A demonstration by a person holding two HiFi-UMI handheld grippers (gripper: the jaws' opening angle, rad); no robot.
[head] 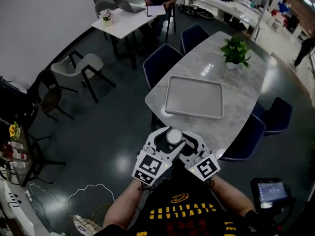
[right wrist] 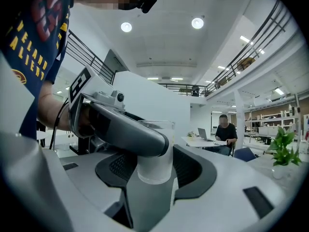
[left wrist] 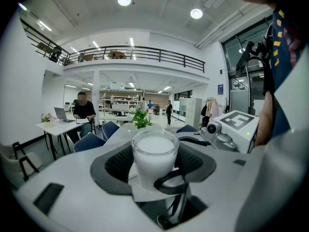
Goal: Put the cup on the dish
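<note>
- The cup (head: 173, 135), clear-walled and white inside, stands upright in mid-air just short of the tabletop's (head: 236, 82) near end, over the floor.
- The left gripper (head: 162, 144) has its fingers (left wrist: 113, 170) closed around the cup.
- The right gripper (head: 189, 146) presses in from the other side, its fingers (right wrist: 193, 170) hugging the same cup.
- The rectangular dish (head: 194, 98) lies empty at the tabletop's near end, straight ahead of the cup and a little right.
- Both grippers look equally near, so I'd guess they carry it forward together, then lower it.
</note>
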